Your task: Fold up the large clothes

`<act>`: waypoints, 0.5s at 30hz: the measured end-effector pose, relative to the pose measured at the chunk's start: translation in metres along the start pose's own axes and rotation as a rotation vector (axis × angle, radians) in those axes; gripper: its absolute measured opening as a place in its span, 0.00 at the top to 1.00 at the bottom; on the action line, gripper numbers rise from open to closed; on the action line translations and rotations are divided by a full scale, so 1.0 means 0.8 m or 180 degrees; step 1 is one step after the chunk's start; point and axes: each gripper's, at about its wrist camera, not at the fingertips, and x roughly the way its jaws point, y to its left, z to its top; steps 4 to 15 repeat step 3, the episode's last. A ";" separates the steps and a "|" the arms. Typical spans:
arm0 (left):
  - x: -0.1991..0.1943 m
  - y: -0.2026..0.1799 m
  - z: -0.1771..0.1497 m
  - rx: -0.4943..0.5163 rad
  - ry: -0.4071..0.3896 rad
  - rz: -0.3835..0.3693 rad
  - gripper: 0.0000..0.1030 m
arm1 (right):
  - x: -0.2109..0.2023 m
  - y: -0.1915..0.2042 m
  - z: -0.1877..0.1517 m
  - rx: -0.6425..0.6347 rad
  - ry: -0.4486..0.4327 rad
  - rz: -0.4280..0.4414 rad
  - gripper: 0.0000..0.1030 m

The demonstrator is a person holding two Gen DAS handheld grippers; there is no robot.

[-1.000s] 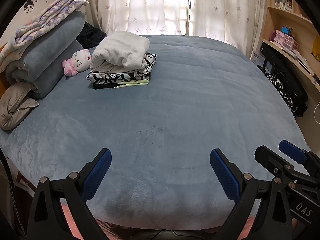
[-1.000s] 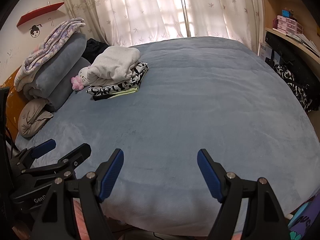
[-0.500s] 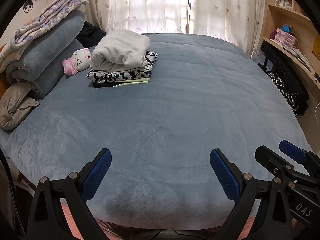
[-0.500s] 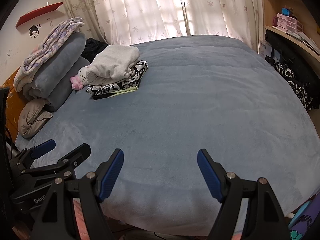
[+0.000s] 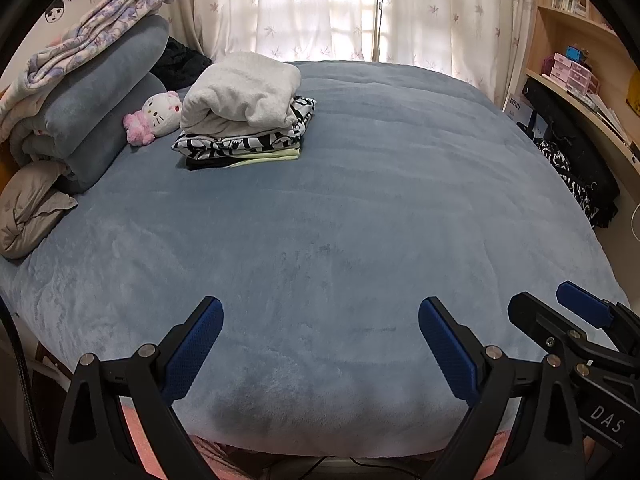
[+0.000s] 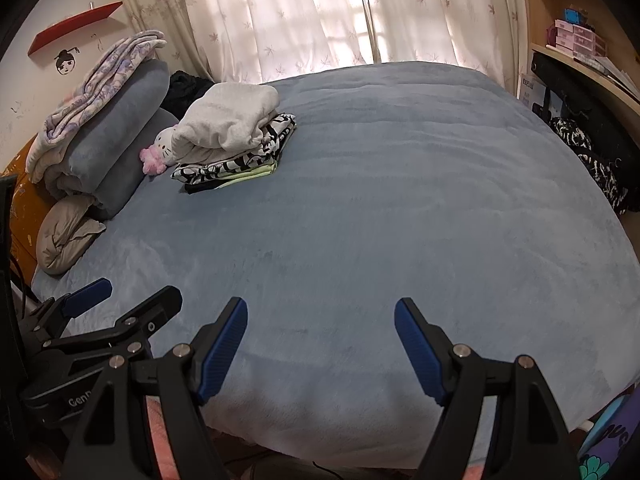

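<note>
Far left of frame: rolled grey blankets (image 5: 100,92) against the wall, a patterned quilt (image 5: 88,40) draped on top, a beige pillow (image 5: 28,208) below them. Just right, a pink-and-white plush cat (image 5: 154,118) lies touching the stack of folded clothes (image 5: 244,120) in the upper left of the bed (image 5: 360,220); a thick white garment (image 5: 244,92) tops the stack, black-and-white print and pale green layers under it. Centre: blue bedcover, bare. Lower frame: left claw (image 5: 320,344) hovers over the near edge of the bed, jaws wide apart, nothing between them. Right claw (image 6: 320,344) just beside it, jaws likewise spread and holding nothing. Far right: wooden shelves (image 5: 576,92), dark bag (image 5: 572,148) beneath.
</note>
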 end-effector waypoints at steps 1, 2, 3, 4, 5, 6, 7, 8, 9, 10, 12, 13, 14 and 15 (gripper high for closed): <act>0.002 0.001 0.000 0.0000 0.0010 -0.0002 0.06 | 0.000 0.000 0.000 0.0000 0.0008 -0.0003 0.26; 0.003 0.002 0.000 -0.0002 0.0021 -0.0006 0.06 | 0.001 0.001 -0.001 0.0000 0.0017 -0.0006 0.26; 0.004 0.003 0.000 0.0001 0.0030 -0.0010 0.06 | 0.002 0.003 -0.002 -0.0001 0.0028 -0.0011 0.26; 0.004 0.003 0.000 0.0001 0.0030 -0.0010 0.06 | 0.002 0.003 -0.002 -0.0001 0.0028 -0.0011 0.26; 0.004 0.003 0.000 0.0001 0.0030 -0.0010 0.06 | 0.002 0.003 -0.002 -0.0001 0.0028 -0.0011 0.26; 0.004 0.003 0.000 0.0001 0.0030 -0.0010 0.06 | 0.002 0.003 -0.002 -0.0001 0.0028 -0.0011 0.26; 0.004 0.003 0.000 0.0001 0.0030 -0.0010 0.06 | 0.002 0.003 -0.002 -0.0001 0.0028 -0.0011 0.26; 0.004 0.003 0.000 0.0001 0.0030 -0.0010 0.06 | 0.002 0.003 -0.002 -0.0001 0.0028 -0.0011 0.26; 0.004 0.003 0.000 0.0001 0.0030 -0.0010 0.06 | 0.002 0.003 -0.002 -0.0001 0.0028 -0.0011 0.26; 0.004 0.003 0.000 0.0001 0.0030 -0.0010 0.06 | 0.002 0.003 -0.002 -0.0001 0.0028 -0.0011 0.26; 0.004 0.003 0.000 0.0001 0.0030 -0.0010 0.06 | 0.002 0.003 -0.002 -0.0001 0.0028 -0.0011 0.26; 0.004 0.003 0.000 0.0001 0.0030 -0.0010 0.06 | 0.002 0.003 -0.002 -0.0001 0.0028 -0.0011 0.26; 0.004 0.003 0.000 0.0001 0.0030 -0.0010 0.06 | 0.002 0.003 -0.002 -0.0001 0.0028 -0.0011 0.26; 0.004 0.003 0.000 0.0001 0.0030 -0.0010 0.06 | 0.002 0.003 -0.002 -0.0001 0.0028 -0.0011 0.26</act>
